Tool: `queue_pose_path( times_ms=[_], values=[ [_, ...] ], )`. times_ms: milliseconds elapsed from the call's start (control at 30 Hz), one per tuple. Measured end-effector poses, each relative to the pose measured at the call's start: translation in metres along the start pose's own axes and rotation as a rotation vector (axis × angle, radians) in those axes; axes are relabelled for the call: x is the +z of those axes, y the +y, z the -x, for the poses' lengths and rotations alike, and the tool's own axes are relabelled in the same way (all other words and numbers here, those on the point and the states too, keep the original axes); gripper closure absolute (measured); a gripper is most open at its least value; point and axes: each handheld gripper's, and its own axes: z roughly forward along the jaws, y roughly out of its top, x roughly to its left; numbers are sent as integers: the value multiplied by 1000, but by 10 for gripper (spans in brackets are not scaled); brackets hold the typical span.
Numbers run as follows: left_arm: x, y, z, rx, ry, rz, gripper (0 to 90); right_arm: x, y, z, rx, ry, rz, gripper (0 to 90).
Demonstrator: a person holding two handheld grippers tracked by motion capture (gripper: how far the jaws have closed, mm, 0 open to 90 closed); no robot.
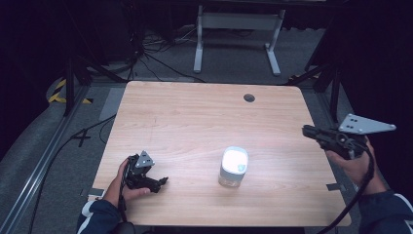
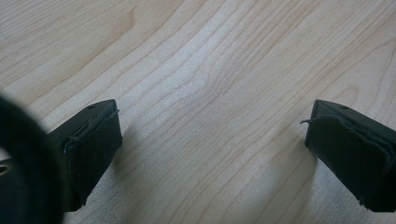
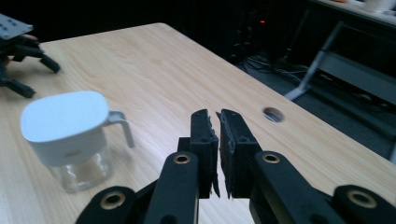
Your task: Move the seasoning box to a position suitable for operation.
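Note:
A small clear jug (image 1: pixel 234 166) with a white rounded lid stands on the wooden table (image 1: pixel 195 112), right of centre near the front. In the right gripper view the jug (image 3: pixel 67 135) shows a thin handle on its side. My left gripper (image 1: pixel 161 184) rests low at the front left, held by a hand and pointing toward the jug; its jaws (image 2: pixel 212 140) stand wide open over bare wood. My right gripper (image 1: pixel 307 130) is raised at the table's right edge, apart from the jug. Its pads (image 3: pixel 218 135) are almost together with nothing between them.
A round cable hole (image 1: pixel 249 97) sits in the tabletop near the far edge. Beyond the table stands a white metal frame (image 1: pixel 236 34) on the grey floor, with cables (image 1: pixel 160 63) trailing at the left. The table's right edge lies under my right hand.

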Motion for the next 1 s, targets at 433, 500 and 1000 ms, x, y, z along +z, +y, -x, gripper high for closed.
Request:
queue_pose_path(
  times_ms=[433, 500, 1000],
  values=[
    [1, 0, 0, 4, 7, 8, 42, 82, 12, -44, -53, 195, -33, 894],
    [1, 0, 1, 1, 6, 3, 42, 91, 10, -49, -63, 208, -47, 895],
    [7, 7, 13, -14, 22, 11, 49, 148, 5, -79, -138, 333, -108, 898]
  ],
)
